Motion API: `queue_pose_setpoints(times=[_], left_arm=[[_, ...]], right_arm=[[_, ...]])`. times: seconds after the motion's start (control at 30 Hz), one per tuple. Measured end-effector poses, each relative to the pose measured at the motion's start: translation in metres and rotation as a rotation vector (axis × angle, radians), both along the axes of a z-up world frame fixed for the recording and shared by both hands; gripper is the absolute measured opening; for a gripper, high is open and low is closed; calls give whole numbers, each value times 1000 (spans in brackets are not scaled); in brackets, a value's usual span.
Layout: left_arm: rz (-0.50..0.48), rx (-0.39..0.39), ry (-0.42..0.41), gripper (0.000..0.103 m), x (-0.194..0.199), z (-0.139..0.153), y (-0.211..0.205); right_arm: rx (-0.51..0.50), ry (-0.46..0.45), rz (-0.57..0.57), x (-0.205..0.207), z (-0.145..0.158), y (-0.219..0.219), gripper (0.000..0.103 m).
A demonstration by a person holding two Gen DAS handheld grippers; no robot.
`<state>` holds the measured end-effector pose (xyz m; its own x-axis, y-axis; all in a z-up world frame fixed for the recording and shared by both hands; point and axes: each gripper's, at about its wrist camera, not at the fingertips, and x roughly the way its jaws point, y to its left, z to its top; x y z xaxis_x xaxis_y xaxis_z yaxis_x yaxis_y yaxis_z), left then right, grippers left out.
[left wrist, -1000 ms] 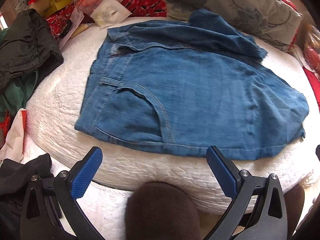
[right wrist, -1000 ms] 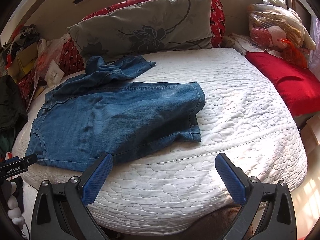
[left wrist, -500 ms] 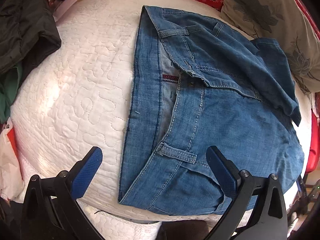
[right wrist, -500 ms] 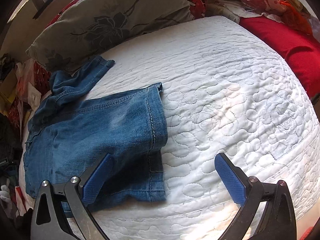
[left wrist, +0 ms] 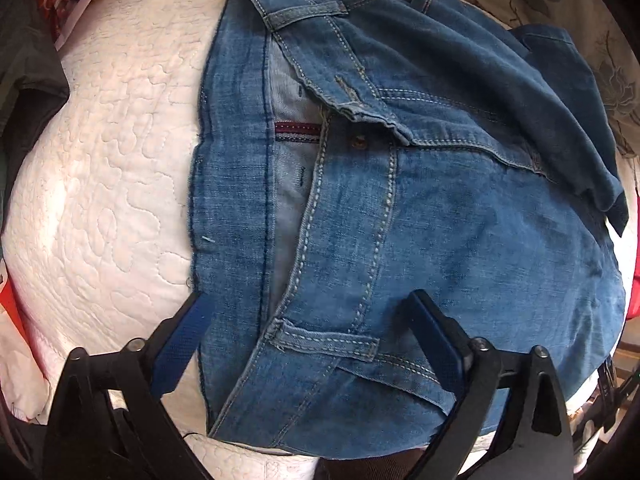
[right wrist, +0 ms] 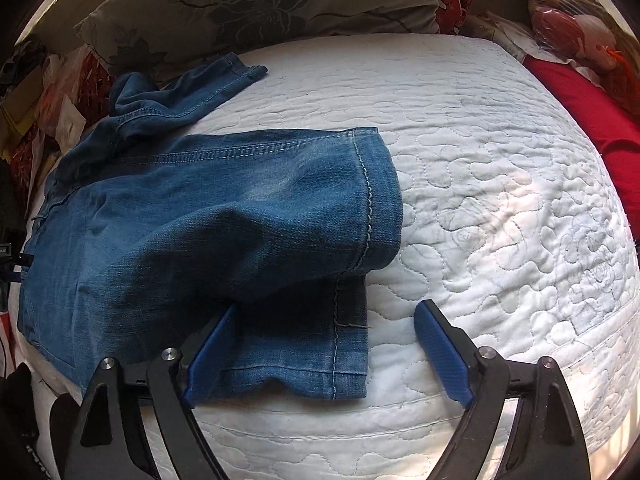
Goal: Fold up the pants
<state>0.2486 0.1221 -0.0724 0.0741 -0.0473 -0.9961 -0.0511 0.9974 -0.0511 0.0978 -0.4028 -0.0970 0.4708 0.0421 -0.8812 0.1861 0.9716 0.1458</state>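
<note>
Blue denim pants (left wrist: 460, 216) lie on a white quilted mattress (left wrist: 104, 184). In the left wrist view I see the waistband, a belt loop and the open fly. My left gripper (left wrist: 308, 320) is open, its jaws straddling the near waistband corner. In the right wrist view the pants (right wrist: 192, 216) show their leg ends; one hem lies near me and the other leg stretches toward the pillow. My right gripper (right wrist: 326, 340) is open, its jaws astride the near hem corner, the left pad (right wrist: 212, 344) over the denim.
A grey flowered pillow (right wrist: 256, 4) lies at the head of the mattress. A red cushion (right wrist: 588, 120) and a bagged toy (right wrist: 576, 24) are at the right. Dark clothes (left wrist: 28, 80) and clutter (right wrist: 48, 96) lie to the left.
Both grippers have moved forward and down onto the pants. The left one now straddles the waistband corner, the right one the hem corner. Both stay open.
</note>
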Motion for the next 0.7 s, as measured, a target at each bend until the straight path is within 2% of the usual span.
queue_pose_setpoints(times=[0.03,0.07,0.1,0.13,0.2,0.3,0.4,0.47,0.57,0.7], left_arm=[[-7,-2,4,72,-4,4,-3],[-18,14,3,66,-9,9,-6],[-30,19,4,52,-14,13,-8],[-31,5,12,45,-22,14,-9],[-13,-27,35,38,-32,22,-7],[-5,-32,24,38,-42,39,-2],[0,23,36,38,-55,45,4],[2,47,62,38,-62,40,7],[11,49,102,39,-70,30,12],[11,21,86,39,-84,47,18]], right_arm=[[-4,3,5,0,1,0,50],[4,3,13,0,2,-1,37],[19,8,19,1,4,-4,16],[53,12,24,1,5,-8,16],[95,13,22,0,13,-19,12],[116,-56,2,-12,45,-43,11],[172,-96,-21,-29,64,-61,11],[168,-60,-20,-37,57,-64,12],[194,38,-39,-48,24,-63,12],[209,93,-90,-53,9,-59,21]])
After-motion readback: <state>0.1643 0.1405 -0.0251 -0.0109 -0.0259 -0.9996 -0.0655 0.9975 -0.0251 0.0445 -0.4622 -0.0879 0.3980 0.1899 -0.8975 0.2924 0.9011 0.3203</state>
